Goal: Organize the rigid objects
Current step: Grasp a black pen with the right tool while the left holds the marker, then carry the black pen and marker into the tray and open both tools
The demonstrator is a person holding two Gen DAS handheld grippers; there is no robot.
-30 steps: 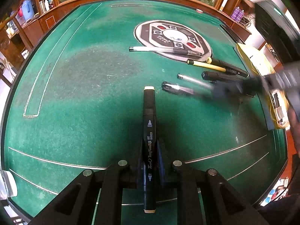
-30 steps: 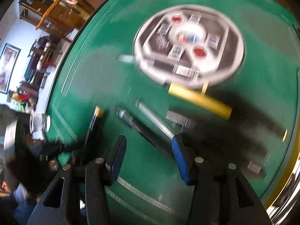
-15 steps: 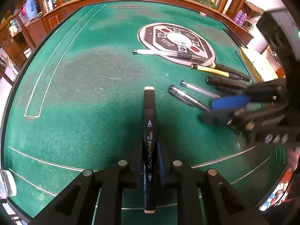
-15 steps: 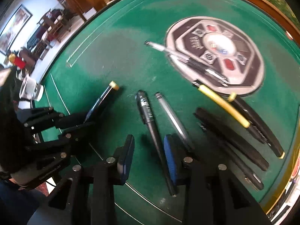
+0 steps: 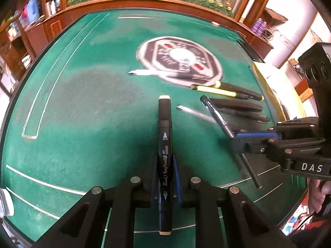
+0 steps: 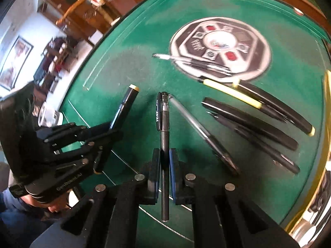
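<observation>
A bench (image 6: pixel 128 66) covered in green felt with thin white lines and edged by a brown wooden rim is seen. A round grey and black disc (image 6: pixel 220 45) with red marks lies flat on the felt. A clear pen (image 6: pixel 192 62) is laid across its near edge. Nearer, a yellow pen (image 6: pixel 231 93), several black pens (image 6: pixel 248 122) and a clear-barrelled pen (image 6: pixel 200 132) are spread side by side.

Blur smears the round emblem (image 5: pixel 179 60) at upper centre of the left view, its markings unreadable, and the clear pen (image 5: pixel 194 112) beside it streaks. The art marker (image 5: pixel 165 165) hides between the pads mid-barrel. In the right view, the dark pens (image 6: pixel 251 122) at right run soft; the person's hand (image 6: pixel 54 207) is mostly hidden, lower left.
</observation>
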